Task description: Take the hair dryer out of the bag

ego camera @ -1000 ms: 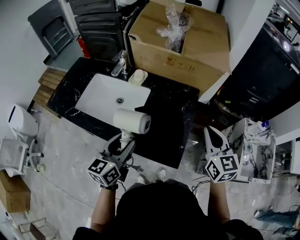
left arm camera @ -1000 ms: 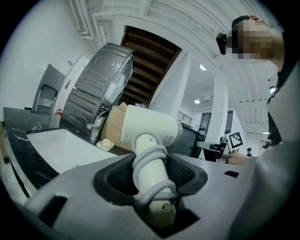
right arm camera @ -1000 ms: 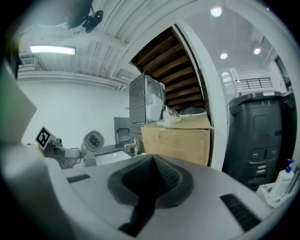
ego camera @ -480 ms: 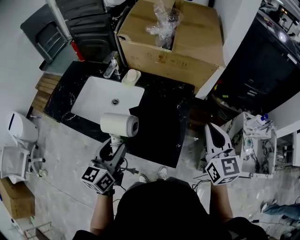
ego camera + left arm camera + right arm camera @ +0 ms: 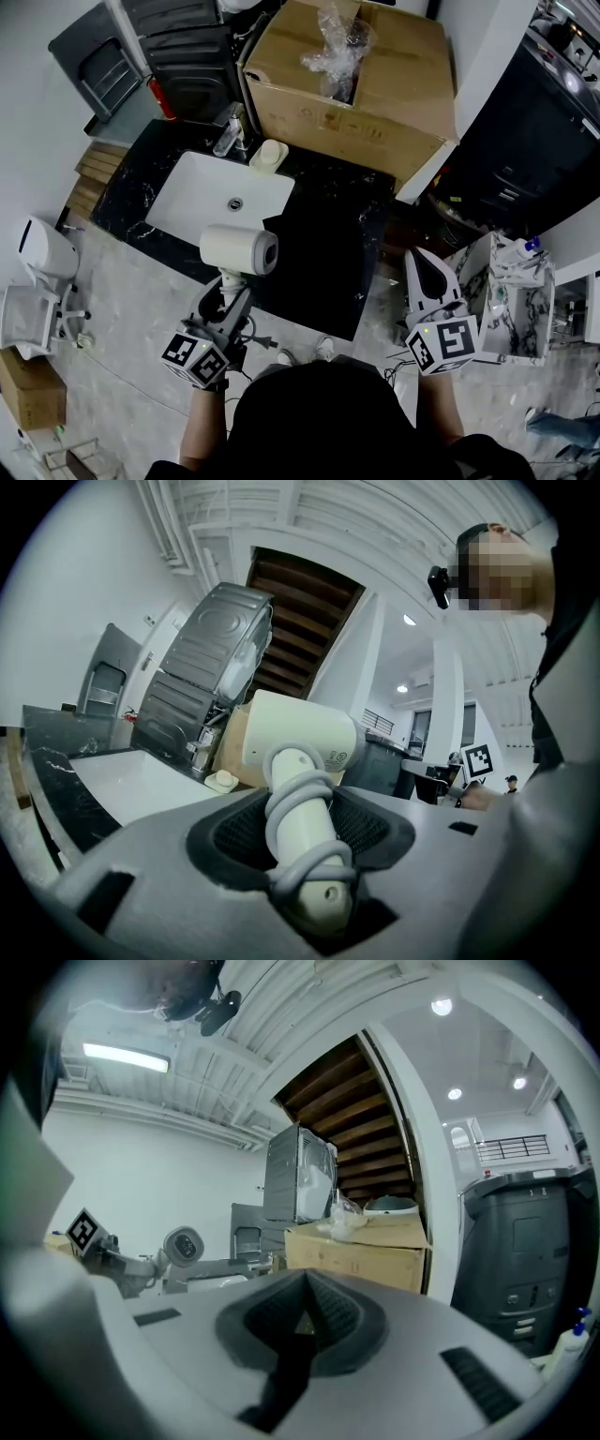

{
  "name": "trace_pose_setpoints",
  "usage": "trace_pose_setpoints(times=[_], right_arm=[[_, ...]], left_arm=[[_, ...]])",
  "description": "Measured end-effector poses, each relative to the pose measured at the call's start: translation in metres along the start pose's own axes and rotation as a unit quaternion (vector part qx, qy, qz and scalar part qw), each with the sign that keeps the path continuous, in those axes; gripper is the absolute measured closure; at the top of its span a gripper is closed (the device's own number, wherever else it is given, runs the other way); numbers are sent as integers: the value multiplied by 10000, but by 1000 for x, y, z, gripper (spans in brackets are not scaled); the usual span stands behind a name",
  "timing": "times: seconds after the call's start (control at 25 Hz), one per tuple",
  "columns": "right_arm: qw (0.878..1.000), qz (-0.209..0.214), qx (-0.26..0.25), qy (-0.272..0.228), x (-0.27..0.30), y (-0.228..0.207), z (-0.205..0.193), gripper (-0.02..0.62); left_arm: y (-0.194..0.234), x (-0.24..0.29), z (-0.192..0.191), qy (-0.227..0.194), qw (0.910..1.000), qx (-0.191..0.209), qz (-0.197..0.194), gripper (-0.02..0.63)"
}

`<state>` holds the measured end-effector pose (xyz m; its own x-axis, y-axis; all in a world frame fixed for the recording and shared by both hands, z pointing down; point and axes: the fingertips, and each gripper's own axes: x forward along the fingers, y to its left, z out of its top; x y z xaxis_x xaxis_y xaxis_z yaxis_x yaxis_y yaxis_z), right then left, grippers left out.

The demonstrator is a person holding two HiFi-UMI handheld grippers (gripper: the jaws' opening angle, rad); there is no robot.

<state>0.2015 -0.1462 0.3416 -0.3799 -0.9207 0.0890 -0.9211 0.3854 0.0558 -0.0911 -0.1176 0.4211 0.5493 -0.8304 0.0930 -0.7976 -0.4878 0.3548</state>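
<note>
left gripper (image 5: 305, 855): clamping the hair dryer (image 5: 298, 745) by its handle. The jaws are standing fairly wide, with pads pressing on both sides.
hair dryer: sticking up past the left jaws, with the barrel lying crosswise above the tips and one round end facing the right gripper. It's hanging in the air just short of the counter (image 5: 131, 173) edge, not touching it.
cord (image 5: 302, 794): looping round the handle. One turn is sitting inside the jaws, so it's getting pinched along with the handle.
right gripper (image 5: 300, 1321): jaws pressing together with nothing between them. It's hovering well apart from the left one, off to its right.
bag (image 5: 323, 267): a flat dark sheet lying ahead of and between the two grippers, overhanging the counter edge. I'm reading it as the bag but not certain. The dryer is sitting clear of it.
step: extraction is looking done, with the dryer riding free in the left gripper.
next: probably setting it down. The sink (image 5: 202, 192) is taking up most of the counter ahead of the left gripper, so this is calling for a flat spot beside it, lowering until the barrel is resting, then letting go.
risk: the pinched cord turn catching on a pad at release.
</note>
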Motion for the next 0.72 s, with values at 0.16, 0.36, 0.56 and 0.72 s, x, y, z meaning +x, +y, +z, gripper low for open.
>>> trace_pose_setpoints(times=[0.16,0.36,0.56,0.72], right_arm=[[10000,19,-12,-60,3,3,2,583],[10000,8,-33,-90,3,6,1,583],[10000,23,-61,-61,4,12,-1,583],[9999,51,-131,-70,9,18,3,583]], left_arm=[[2,-2,3,-52,10000,-10,61,380],[5,-5,2,-64,10000,20,65,380],[12,-8,4,-100,9999,113,15,380],[12,-9,14,-175,9998,68,71,380]])
